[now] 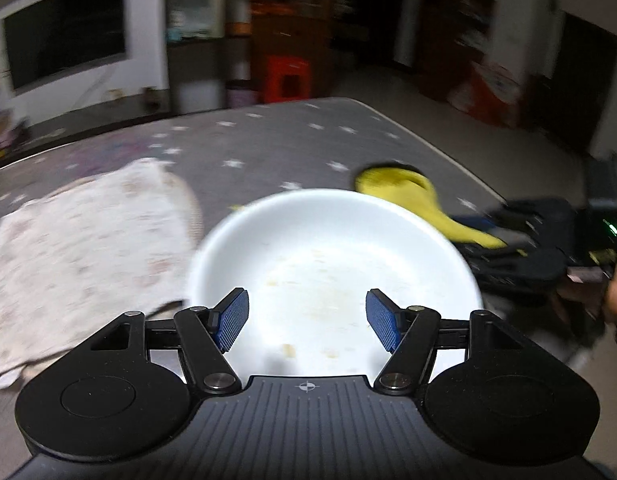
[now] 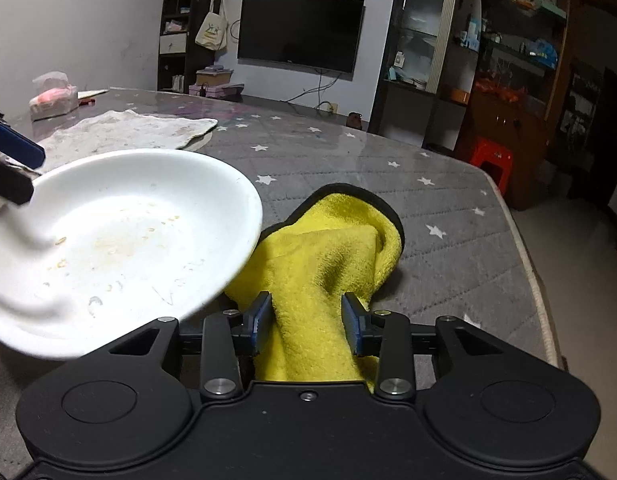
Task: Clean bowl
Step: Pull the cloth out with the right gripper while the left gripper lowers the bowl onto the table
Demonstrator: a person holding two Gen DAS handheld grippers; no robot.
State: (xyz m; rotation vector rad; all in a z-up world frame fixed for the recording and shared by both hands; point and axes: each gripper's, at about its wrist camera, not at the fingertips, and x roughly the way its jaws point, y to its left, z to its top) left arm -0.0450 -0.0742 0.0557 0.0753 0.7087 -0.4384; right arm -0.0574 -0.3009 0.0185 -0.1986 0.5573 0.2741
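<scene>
Dirty bowl between two grippers, cloth ready, no wiping contact visible

Patterned cloth (image 2: pixel 124 130) lies flat at far left on the star-print table cover (image 2: pixel 388 200); left gripper (image 1: pixel 307 318) has jaws spread wide over the white bowl (image 2: pixel 120 236), gripping nothing, one pad (image 2: pixel 16 151) just above the rim; bowl looks tilted, food specks inside, support underneath hidden; right gripper (image 2: pixel 307 324) has jaws closed on the yellow towel (image 2: pixel 328 256), bunched just beside the bowl. Risk: an unheld bowl could slide or tip when the towel pushes; a loose towel fold may drag crumbs onto the cover
</scene>
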